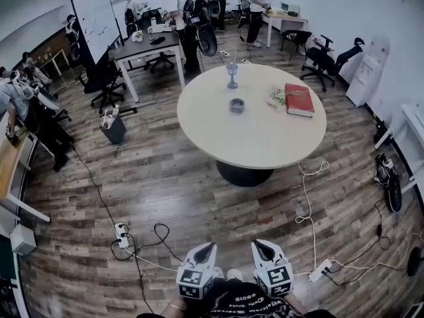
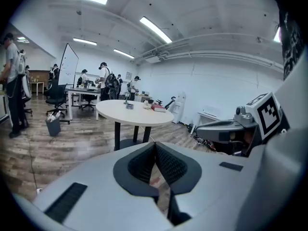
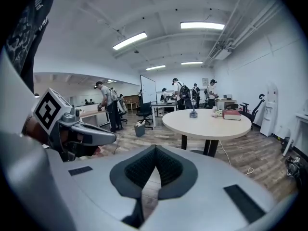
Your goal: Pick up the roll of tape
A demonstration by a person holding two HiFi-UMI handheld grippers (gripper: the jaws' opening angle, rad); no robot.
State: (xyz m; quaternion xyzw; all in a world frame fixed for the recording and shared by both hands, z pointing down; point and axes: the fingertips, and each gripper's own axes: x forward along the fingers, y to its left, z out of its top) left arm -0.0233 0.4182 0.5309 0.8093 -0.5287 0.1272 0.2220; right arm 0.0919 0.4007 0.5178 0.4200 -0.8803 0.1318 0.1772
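The roll of tape [image 1: 236, 105] is a small grey ring lying flat near the middle of the round white table [image 1: 265, 144], far ahead of me. From the left gripper view the roll [image 2: 129, 106] shows as a tiny dark shape on the tabletop [image 2: 137, 115]. My left gripper [image 1: 207, 249] and right gripper [image 1: 260, 245] are held side by side close to my body, well short of the table. Both are shut and hold nothing. The left gripper's jaws [image 2: 155, 148] meet, and so do those of the right gripper [image 3: 154, 150].
On the table also stand a goblet-shaped holder [image 1: 232, 75], a red book [image 1: 299, 100] and a small packet [image 1: 276, 97]. Cables and power strips [image 1: 121, 234] [image 1: 319, 269] lie on the wood floor between me and the table. Desks, chairs, a whiteboard [image 1: 96, 20] and several people are behind.
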